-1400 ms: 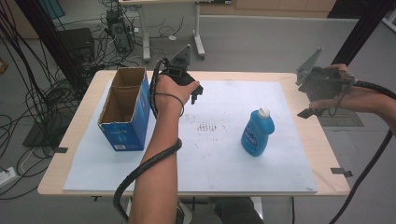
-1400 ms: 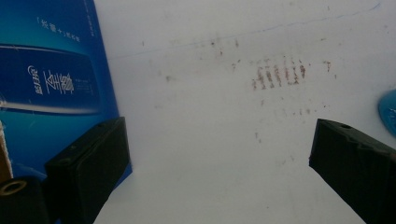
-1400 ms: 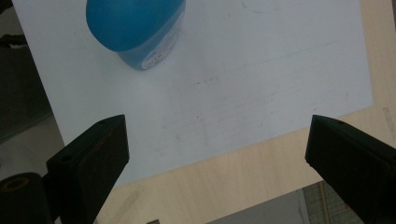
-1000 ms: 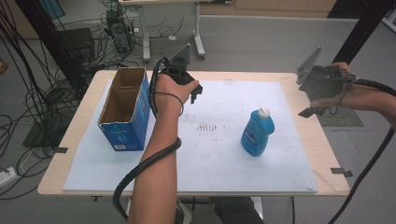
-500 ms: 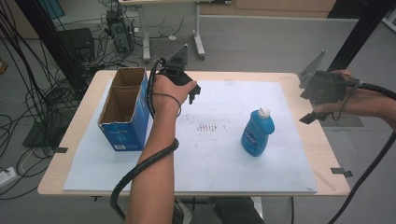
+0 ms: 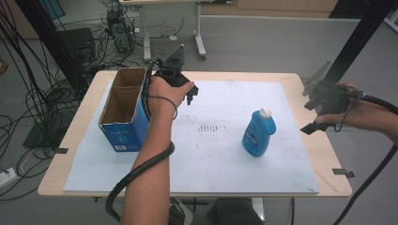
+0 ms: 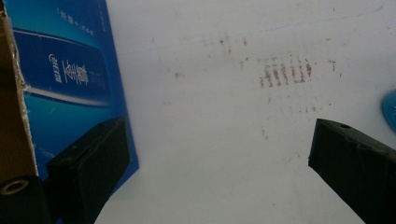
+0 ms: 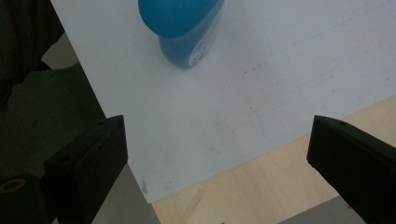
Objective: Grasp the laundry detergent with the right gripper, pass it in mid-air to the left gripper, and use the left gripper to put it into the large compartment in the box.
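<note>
A blue bottle (image 6: 257, 133) with a white cap stands upright on the white sheet (image 6: 220, 154), right of centre. An open blue cardboard box (image 6: 123, 110) stands at the sheet's left edge. My left gripper (image 6: 190, 93) hovers just right of the box's far end, open with nothing between its jaws. In the left gripper view (image 7: 219, 154) the box's blue side (image 7: 70, 84) is at the left and a sliver of the bottle (image 7: 390, 109) at the right. My right gripper (image 6: 308, 116) hangs over the table's right edge, open and empty. The right gripper view (image 8: 217, 154) looks down toward the bottle (image 8: 182, 28).
Brownish marks (image 6: 209, 129) stain the sheet's middle. The wooden table (image 6: 324, 154) shows as a bare strip beyond the sheet's right edge. Cables, black equipment (image 6: 77, 42) and a second table's legs (image 6: 199, 44) stand on the floor behind. Thick cables trail from both grippers.
My right gripper has dropped lower and drifted slightly right, staying beyond the bottle over the table's right edge. The left gripper, box and bottle have stayed put.
</note>
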`<state>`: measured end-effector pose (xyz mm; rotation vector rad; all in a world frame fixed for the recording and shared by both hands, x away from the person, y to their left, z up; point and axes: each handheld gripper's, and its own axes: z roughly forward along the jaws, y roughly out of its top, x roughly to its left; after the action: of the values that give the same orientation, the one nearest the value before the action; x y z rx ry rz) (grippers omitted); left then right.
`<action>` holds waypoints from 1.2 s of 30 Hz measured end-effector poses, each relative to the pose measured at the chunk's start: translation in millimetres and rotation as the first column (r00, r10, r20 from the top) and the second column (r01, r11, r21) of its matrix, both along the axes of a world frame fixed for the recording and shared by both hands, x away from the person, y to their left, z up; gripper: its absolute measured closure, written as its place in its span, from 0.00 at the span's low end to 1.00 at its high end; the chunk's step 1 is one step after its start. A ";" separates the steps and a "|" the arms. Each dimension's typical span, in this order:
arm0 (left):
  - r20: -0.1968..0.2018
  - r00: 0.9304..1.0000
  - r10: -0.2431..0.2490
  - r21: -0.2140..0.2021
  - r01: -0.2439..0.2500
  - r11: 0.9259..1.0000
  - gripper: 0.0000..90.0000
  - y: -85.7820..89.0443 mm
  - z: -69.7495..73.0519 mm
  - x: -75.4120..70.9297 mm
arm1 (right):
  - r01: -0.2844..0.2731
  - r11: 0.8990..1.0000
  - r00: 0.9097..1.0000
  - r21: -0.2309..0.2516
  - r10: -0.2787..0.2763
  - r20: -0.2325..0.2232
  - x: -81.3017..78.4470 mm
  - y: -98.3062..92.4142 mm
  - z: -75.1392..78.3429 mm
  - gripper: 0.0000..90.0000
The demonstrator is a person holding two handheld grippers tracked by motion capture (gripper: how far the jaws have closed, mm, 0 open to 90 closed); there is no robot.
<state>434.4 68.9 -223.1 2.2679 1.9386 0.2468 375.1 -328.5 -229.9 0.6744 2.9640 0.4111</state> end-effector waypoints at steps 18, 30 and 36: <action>0.004 1.000 -0.001 -0.008 0.001 1.000 0.07 11.0 -5.4 -7.5 | 0.164 0.967 0.981 0.195 -0.180 0.066 -45.6 14.1 -81.8 0.04; 0.017 1.000 0.000 0.006 0.000 1.000 0.07 10.4 -2.6 -8.3 | 0.305 0.878 0.911 0.368 -0.382 0.156 -64.8 32.0 -127.1 0.03; 0.016 1.000 -0.006 -0.003 0.006 1.000 0.07 11.5 -4.1 -6.9 | 0.352 0.810 0.863 0.469 -0.475 0.173 -63.9 41.6 -139.2 0.03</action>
<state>427.5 80.4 -227.3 2.2618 1.9232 0.2605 311.2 -286.9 -369.2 1.1687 2.3661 1.0255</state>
